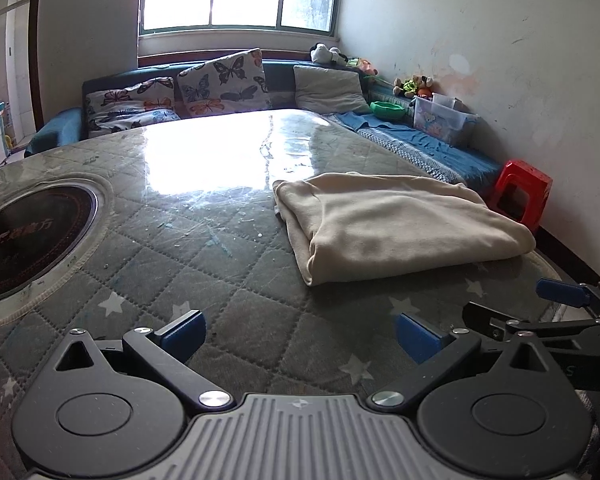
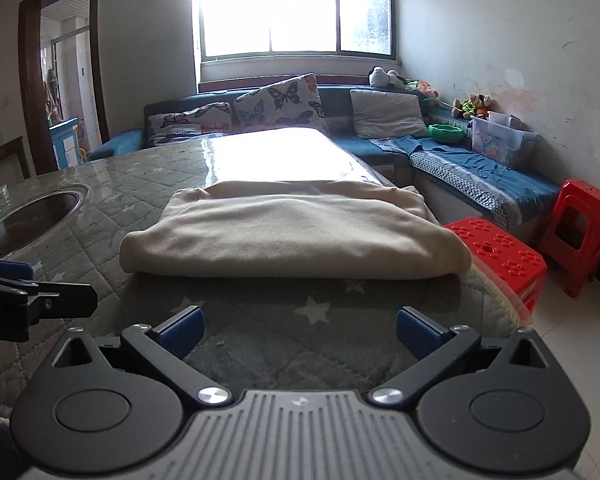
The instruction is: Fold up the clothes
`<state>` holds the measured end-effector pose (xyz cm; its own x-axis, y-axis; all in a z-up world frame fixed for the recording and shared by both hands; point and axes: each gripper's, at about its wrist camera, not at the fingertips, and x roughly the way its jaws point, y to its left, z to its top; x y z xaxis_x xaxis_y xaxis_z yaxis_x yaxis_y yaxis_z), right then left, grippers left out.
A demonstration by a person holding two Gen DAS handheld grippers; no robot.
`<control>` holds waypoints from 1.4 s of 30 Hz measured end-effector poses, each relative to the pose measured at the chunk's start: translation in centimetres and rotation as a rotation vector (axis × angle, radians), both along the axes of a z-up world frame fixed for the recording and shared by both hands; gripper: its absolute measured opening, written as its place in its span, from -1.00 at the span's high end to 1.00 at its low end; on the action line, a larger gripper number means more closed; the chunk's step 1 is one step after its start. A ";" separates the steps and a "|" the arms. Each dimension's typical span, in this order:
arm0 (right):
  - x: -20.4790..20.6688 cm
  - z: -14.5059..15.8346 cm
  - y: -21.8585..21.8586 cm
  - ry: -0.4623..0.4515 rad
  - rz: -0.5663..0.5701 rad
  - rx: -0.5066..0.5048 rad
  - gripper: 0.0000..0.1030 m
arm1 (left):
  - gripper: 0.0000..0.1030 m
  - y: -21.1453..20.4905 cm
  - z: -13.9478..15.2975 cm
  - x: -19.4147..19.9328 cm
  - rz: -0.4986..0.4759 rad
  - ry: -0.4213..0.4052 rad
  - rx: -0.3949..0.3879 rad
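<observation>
A cream garment (image 1: 396, 224) lies folded into a thick rectangle on the quilted star-print table cover (image 1: 220, 264). In the right wrist view the same cream garment (image 2: 296, 232) fills the middle, its rolled fold facing me. My left gripper (image 1: 300, 334) hovers open over the table, short and left of the garment, holding nothing. My right gripper (image 2: 300, 330) is open too, just in front of the garment's near fold, empty. The right gripper (image 1: 564, 300) shows at the far right of the left wrist view, and part of the left gripper (image 2: 28, 300) at the right wrist view's left edge.
A round hob (image 1: 28, 232) is set into the table at left. Red plastic stools (image 2: 500, 256) stand right of the table edge. A blue corner sofa (image 2: 460, 164) with butterfly cushions (image 1: 224, 84), a clear storage box (image 1: 440, 118) and soft toys lies beyond, under a bright window.
</observation>
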<state>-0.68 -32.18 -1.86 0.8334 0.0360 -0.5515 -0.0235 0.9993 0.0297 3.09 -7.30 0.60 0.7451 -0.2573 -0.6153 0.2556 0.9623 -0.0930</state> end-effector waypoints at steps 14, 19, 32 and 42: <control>-1.6 -0.2 0.9 -0.008 0.001 -0.036 -1.00 | -1.00 0.4 -0.4 -2.0 0.000 -0.017 -0.035; -2.0 -0.3 1.0 -0.009 -0.007 -0.046 -1.00 | -1.00 0.5 -0.4 -2.4 -0.004 -0.023 -0.045; -2.4 -0.3 1.3 -0.011 -0.006 -0.052 -1.00 | -1.00 0.3 -0.5 -2.6 -0.016 -0.019 -0.048; -2.5 -0.2 1.0 -0.018 -0.011 -0.044 -1.00 | -1.00 -0.1 -0.5 -2.6 -0.028 -0.018 -0.046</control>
